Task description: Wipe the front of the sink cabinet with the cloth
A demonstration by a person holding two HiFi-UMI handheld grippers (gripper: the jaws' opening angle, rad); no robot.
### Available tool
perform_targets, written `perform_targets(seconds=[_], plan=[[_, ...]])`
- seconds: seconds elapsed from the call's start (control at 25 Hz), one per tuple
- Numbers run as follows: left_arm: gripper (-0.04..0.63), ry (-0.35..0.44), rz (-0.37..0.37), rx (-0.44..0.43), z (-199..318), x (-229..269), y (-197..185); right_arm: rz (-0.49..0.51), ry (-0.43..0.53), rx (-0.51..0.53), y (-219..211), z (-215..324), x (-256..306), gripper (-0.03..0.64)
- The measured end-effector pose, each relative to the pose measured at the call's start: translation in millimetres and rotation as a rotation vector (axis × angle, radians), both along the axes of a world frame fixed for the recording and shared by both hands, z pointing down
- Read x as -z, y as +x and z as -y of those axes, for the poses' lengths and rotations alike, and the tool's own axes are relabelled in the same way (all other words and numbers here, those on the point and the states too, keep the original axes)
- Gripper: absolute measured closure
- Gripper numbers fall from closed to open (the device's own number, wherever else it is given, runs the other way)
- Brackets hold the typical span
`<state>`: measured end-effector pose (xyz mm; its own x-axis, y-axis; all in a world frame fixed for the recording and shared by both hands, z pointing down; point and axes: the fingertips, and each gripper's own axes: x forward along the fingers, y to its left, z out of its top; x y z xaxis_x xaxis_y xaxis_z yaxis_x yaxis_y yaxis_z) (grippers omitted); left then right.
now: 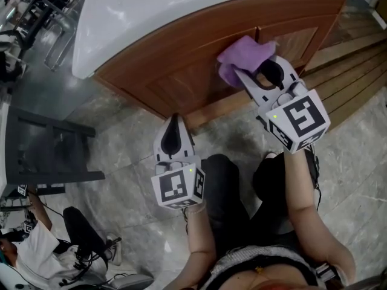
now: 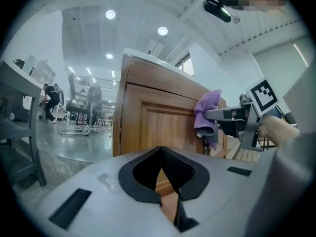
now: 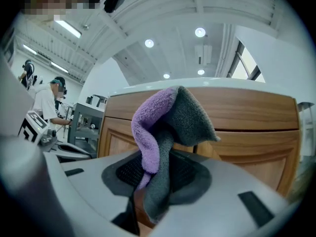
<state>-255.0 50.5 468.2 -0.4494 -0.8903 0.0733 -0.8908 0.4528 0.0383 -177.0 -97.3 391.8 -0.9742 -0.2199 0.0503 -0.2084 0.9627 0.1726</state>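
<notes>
The cloth [image 1: 245, 59], purple with a grey side, is clamped between the jaws of the right claw [image 1: 257, 69]. It is bunched up ahead of the claw's tips and lies against the cabinet [image 1: 175, 65], high on the front, near the seam between the two doors. In the right gripper view it rises from between the pads and covers the middle of the wood beyond. Wiping is judged to be under way. No streak or damp patch can be made out, so the share already done cannot be told; the panel to the claw's left and the rail below it are judged to be left. The left claw [image 1: 175, 125] is held low before the cabinet, well apart from the cloth, jaws together on nothing.
</notes>
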Motion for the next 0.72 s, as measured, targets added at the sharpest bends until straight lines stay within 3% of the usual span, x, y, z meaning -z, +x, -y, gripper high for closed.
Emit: perform_targets(seconds=[0.16, 0.72], plan=[[0.589, 0.005, -0.008, 0.019, -11.5, -0.2, -3.9, 0.031, -0.001, 0.081, -2.6, -29.8, 12.4, 0.442], [0.589, -0.022, 0.008, 0.108, -50.9, -1.7, -20.3, -0.049, 0.038, 0.337, -80.2, -138.6, -31.5, 0.442]])
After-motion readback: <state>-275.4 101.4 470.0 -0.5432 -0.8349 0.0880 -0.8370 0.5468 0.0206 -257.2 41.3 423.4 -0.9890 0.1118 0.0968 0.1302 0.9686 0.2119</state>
